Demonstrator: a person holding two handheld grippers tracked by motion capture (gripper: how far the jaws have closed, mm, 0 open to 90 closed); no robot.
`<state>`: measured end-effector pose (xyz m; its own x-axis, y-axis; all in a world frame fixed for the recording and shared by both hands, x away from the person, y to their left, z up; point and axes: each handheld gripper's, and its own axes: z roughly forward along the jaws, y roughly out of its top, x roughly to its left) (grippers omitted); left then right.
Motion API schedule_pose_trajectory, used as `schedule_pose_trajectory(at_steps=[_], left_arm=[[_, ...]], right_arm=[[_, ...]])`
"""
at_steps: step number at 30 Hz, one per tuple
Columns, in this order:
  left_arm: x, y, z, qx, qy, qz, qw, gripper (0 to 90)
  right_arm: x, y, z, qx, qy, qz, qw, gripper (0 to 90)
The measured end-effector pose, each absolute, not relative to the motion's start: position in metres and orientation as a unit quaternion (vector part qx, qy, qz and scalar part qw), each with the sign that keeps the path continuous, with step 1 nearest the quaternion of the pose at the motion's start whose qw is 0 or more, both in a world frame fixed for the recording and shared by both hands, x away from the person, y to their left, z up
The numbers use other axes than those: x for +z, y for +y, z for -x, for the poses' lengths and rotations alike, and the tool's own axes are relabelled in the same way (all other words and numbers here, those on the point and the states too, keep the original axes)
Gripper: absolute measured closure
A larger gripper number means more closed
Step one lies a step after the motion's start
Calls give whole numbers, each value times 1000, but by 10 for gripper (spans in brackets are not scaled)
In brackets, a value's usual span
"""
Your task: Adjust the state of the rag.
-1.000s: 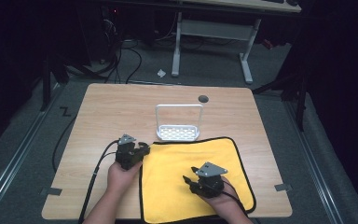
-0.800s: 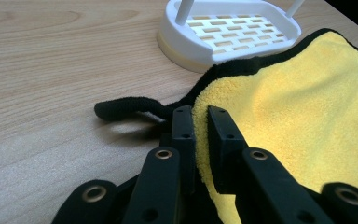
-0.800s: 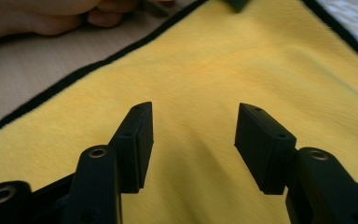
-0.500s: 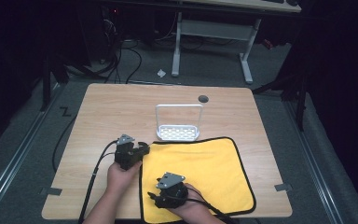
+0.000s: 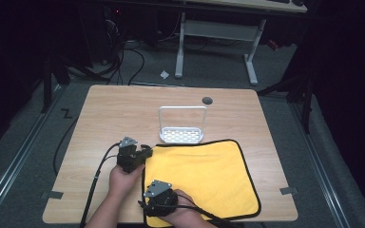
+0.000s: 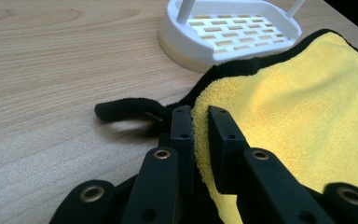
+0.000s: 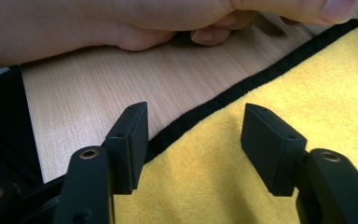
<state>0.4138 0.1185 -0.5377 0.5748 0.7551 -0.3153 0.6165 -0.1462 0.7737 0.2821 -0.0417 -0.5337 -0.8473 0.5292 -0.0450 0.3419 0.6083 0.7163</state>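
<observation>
A light wooden table stands lit in a dark room on grey carpet. Beyond its far edge stands a white-legged desk frame; black cables trail on the floor left of that frame.

Left tongs: jaws nearly together, pinched on cloth, forearm entering from the bottom edge. Right tongs: jaws apart after just closing a little, low, close beside the left hand.

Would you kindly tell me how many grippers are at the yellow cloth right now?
2: the left gripper clamps the yellow cloth at its far-left corner; the right gripper, open, sits at its near-left edge.
</observation>
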Motion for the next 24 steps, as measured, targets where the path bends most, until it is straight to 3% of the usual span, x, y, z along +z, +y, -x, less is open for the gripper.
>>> schedule_pose_trajectory(at_steps=[5, 8, 17, 24], left_arm=[[-538, 119, -414, 72, 456, -753, 469, 806], [-538, 120, -414, 71, 456, -750, 473, 806], [-536, 126, -415, 48, 459, -733, 499, 815], [-532, 138, -415, 44, 487, -692, 530, 824]], right_arm=[[-531, -50, -282, 361, 887, -246, 150, 721], [-529, -57, -283, 370, 882, -249, 150, 806], [-508, -66, -280, 412, 858, -240, 189, 824], [-494, -58, -277, 433, 847, -231, 205, 824]])
